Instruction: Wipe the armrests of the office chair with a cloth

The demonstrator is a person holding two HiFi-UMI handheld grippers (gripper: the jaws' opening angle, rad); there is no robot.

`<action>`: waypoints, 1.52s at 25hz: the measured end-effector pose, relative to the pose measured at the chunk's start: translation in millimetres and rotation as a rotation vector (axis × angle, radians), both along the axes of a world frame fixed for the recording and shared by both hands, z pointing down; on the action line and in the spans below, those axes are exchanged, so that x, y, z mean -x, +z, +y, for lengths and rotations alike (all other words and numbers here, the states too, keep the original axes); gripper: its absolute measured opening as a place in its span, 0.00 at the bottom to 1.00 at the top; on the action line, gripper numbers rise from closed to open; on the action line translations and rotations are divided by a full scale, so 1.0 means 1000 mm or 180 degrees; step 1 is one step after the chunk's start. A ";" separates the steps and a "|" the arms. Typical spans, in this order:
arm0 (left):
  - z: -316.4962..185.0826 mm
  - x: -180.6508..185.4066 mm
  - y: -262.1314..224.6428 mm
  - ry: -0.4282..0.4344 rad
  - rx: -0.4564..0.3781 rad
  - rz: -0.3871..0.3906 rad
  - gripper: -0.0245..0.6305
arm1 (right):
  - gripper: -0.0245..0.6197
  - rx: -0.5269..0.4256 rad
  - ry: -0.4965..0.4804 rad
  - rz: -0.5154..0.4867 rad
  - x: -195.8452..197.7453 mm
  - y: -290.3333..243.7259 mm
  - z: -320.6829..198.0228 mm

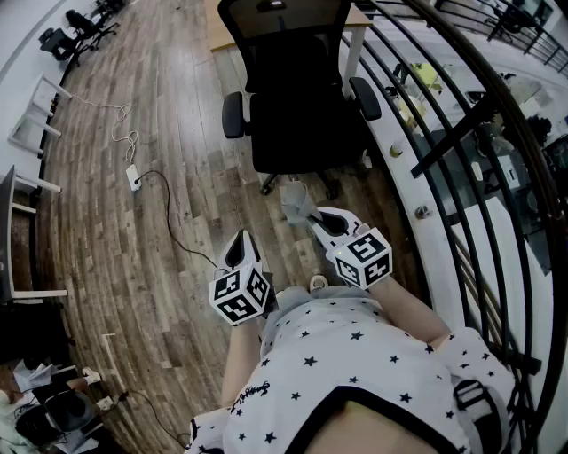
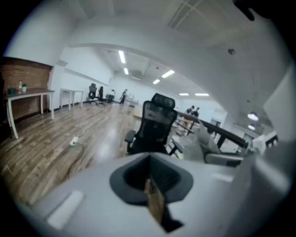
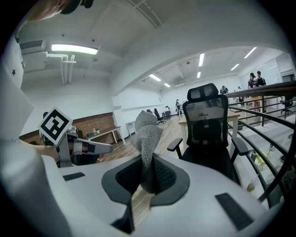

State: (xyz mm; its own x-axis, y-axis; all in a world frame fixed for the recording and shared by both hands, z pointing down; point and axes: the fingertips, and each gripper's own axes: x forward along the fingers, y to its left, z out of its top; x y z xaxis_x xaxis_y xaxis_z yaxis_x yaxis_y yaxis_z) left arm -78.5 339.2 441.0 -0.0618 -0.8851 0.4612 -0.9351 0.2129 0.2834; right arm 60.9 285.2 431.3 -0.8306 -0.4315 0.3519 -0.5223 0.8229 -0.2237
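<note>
The black office chair (image 1: 293, 97) stands a step ahead on the wood floor, its back toward me, with grey-padded armrests at left (image 1: 232, 115) and right (image 1: 365, 97). My right gripper (image 1: 311, 218) is shut on a grey cloth (image 1: 295, 202), which sticks up from the jaws (image 3: 144, 134) in the right gripper view; the chair (image 3: 208, 134) lies beyond it, apart. Lower and to the left, my left gripper (image 1: 241, 243) is shut with nothing in it. It faces the chair (image 2: 155, 127) from a distance.
A curved black railing (image 1: 444, 133) runs close along the right of the chair. A white power strip (image 1: 134, 177) with trailing cables lies on the floor at left. A wooden desk (image 1: 222, 27) stands behind the chair. White table legs (image 1: 35, 115) are at far left.
</note>
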 end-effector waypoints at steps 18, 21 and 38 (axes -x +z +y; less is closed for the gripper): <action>0.014 -0.015 0.003 -0.0046 0.0083 0.0105 0.04 | 0.10 0.0124 -0.0155 -0.0111 -0.004 0.001 0.015; 0.014 -0.014 0.007 -0.0096 0.0107 0.0116 0.04 | 0.10 0.0123 -0.0170 -0.0088 -0.004 0.005 0.011; -0.048 0.039 0.016 -0.0197 0.0141 0.0188 0.04 | 0.10 0.0183 -0.0143 -0.0094 0.045 0.009 -0.057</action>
State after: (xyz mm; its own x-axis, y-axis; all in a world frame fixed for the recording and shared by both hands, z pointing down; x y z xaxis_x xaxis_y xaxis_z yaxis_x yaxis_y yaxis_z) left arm -117.5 291.4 457.2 -0.0873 -0.8591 0.5044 -0.9017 0.2833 0.3265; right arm 16.3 228.6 440.6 -0.8592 -0.3733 0.3500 -0.4775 0.8308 -0.2860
